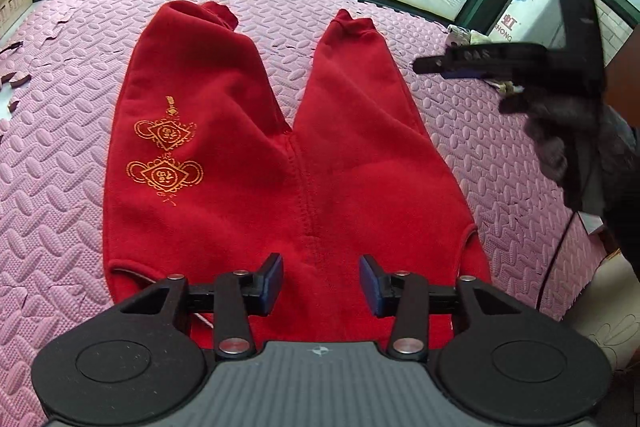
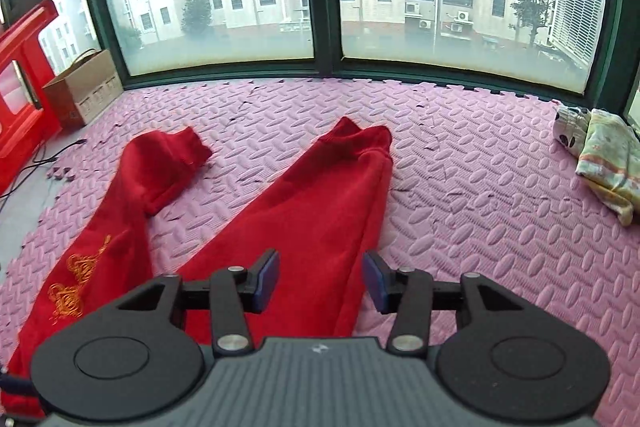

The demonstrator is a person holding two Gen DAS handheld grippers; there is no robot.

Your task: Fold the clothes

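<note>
red trousers [image 1: 304,155] flat on pink mat [image 1: 60,187], legs splayed, gold embroidery | both jaws released

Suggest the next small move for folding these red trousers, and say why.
Probably lower the right gripper onto the plain leg and close on its outer edge, to fold it over the leg with the gold emblem. The red trousers lie flat and spread in a V on the pink foam mat; both grippers are open, holding nothing, the left gripper above the waist.

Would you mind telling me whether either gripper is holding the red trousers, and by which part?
Neither: both the left gripper and right gripper hover open above the red trousers.
</note>
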